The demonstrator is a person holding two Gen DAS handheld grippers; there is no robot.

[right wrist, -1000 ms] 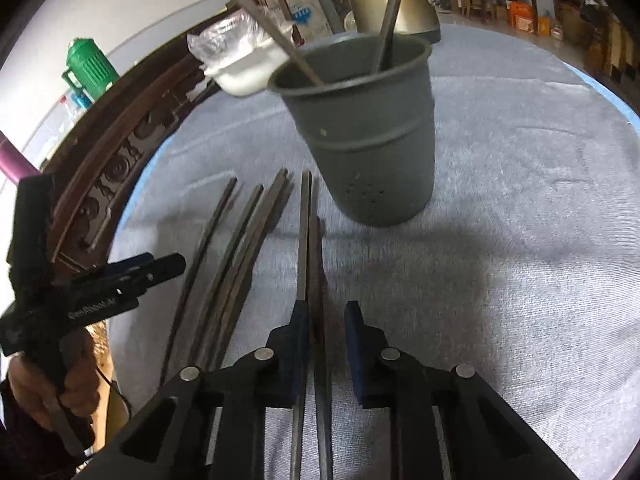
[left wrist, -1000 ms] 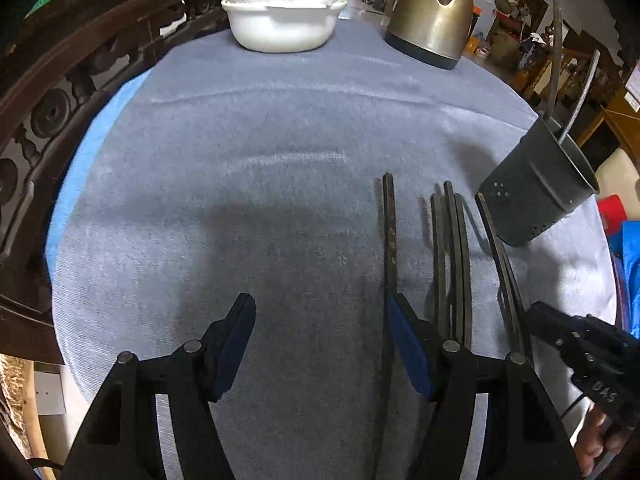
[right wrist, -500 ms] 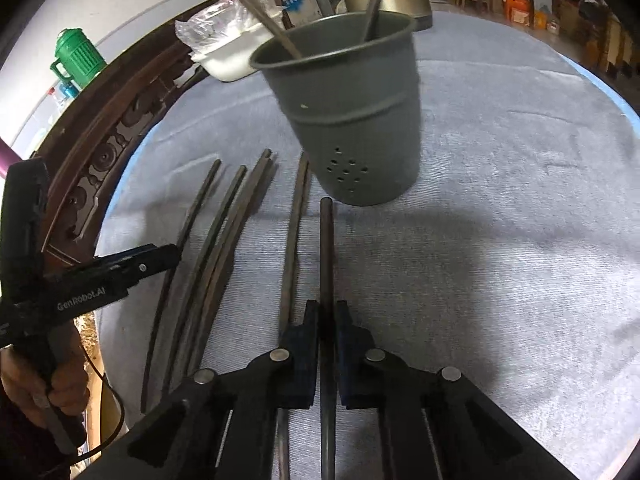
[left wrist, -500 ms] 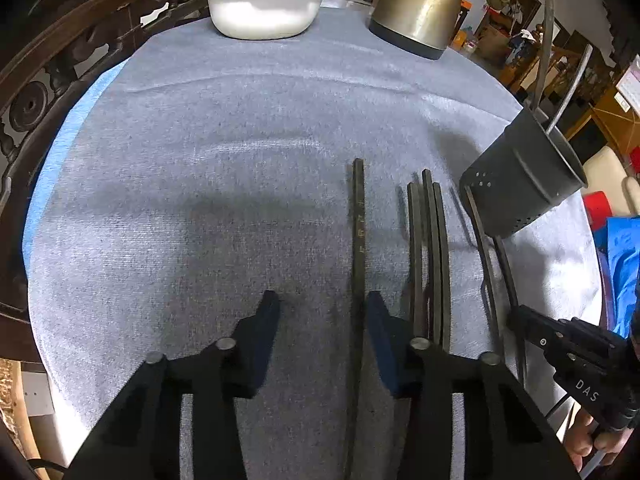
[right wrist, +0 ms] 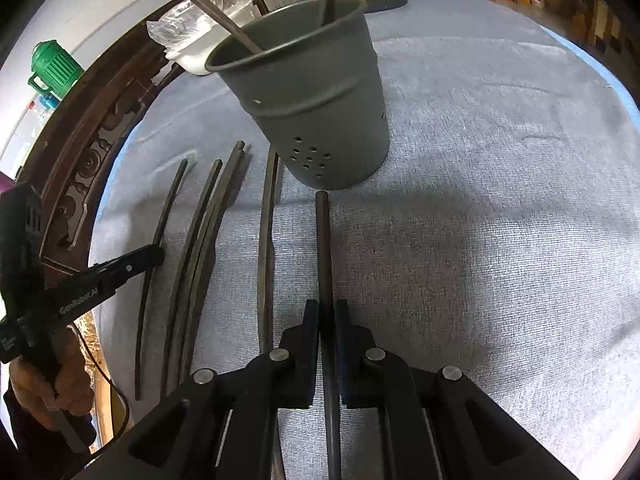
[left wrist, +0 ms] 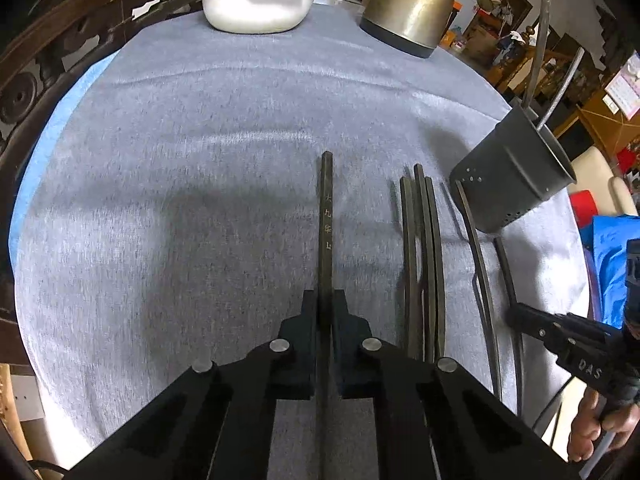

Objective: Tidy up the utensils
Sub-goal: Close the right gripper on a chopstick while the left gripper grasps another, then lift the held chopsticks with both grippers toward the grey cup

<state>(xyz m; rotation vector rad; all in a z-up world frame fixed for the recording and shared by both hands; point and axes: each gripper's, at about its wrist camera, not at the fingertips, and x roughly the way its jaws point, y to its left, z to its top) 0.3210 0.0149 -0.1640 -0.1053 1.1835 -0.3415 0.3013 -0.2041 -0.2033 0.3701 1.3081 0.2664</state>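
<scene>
Several dark chopsticks lie side by side on the grey cloth. My left gripper (left wrist: 325, 300) is shut on a square chopstick with gold characters (left wrist: 327, 216), the leftmost one. My right gripper (right wrist: 326, 308) is shut on a round dark chopstick (right wrist: 323, 240) whose tip points at the grey perforated utensil cup (right wrist: 316, 96). The cup holds two metal utensil handles and also shows in the left wrist view (left wrist: 516, 176). Three more chopsticks (left wrist: 424, 248) lie between the grippers, and one (right wrist: 269, 220) lies just left of the held round one.
A white bowl with a plastic bag (left wrist: 256, 4) and a brass-coloured kettle (left wrist: 408, 4) stand at the table's far edge. A carved dark wooden chair back (right wrist: 80, 168) curves along the left. A green jug (right wrist: 52, 66) stands beyond it.
Both grippers have closed: the left shut on the leftmost chopstick after shifting right over it, the right shut on the round chopstick and moved it apart from its neighbour.
</scene>
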